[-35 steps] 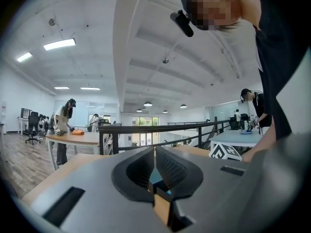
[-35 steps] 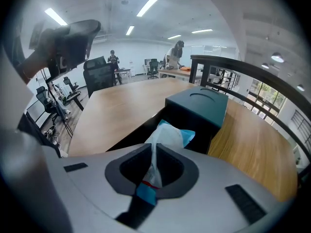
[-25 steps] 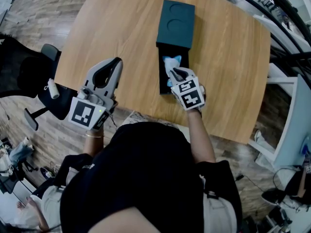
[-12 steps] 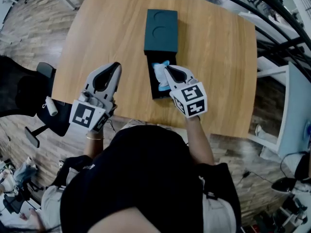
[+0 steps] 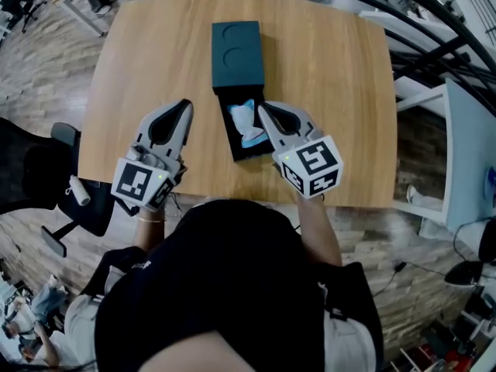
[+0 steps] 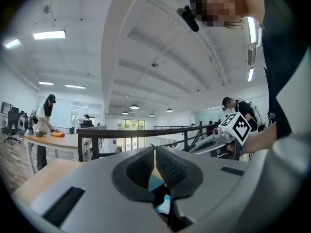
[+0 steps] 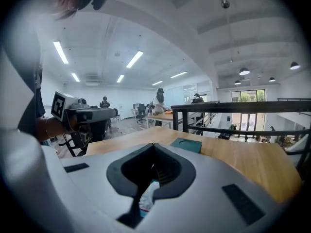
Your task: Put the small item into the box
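Box, dark teal, lies on the wooden table with its long axis running straight away from the person; its black inner tray is drawn out toward the person. The small item, white and pale blue, lies inside that tray, its length roughly along the tray, with the whiter part farther off and the bluer part nearer. The right gripper hangs over the tray's right edge, its tip just beside the item and angled toward the box. The left gripper hovers over bare wood to the left, well apart from the box. The head view alone shows two round recesses in the box's top and how the tray sits. The right gripper view shows that gripper's fingers pressed together with nothing pinched, the item showing through the hollow below them, and the box beyond on the table. The left gripper view shows its own fingers likewise closed on nothing, a sliver of teal and pale blue visible beneath them, and the right gripper's marker cube off to the side.
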